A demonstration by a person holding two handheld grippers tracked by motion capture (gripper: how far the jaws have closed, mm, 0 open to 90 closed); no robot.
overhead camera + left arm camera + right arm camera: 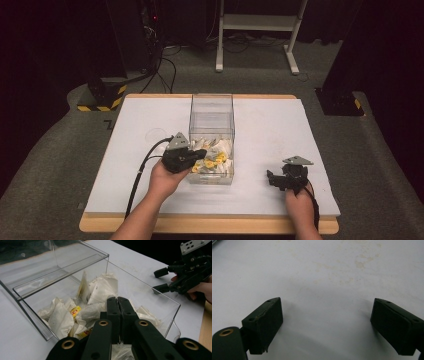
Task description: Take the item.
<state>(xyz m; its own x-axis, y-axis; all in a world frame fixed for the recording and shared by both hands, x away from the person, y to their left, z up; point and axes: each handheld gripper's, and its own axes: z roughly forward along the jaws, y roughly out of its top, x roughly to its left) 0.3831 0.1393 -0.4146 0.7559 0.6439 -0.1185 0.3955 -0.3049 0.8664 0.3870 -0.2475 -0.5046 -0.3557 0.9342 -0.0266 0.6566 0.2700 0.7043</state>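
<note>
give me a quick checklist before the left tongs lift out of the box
1. Left tongs shut: ok, jaws pressed together.
2. Something held between them: cannot tell; no packet clearly shows in the jaws.
3. Left tongs over the packets inside the box: ok.
4. Box top open for lifting out: ok.
5. Right tongs apart from the box: ok, open over the bare table.
6. Box steadied: not ok, nothing holds it.

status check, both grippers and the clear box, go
Left gripper shut, over the tea bags in the clear box. Right gripper open, empty, over bare table. Nothing in the way.
</note>
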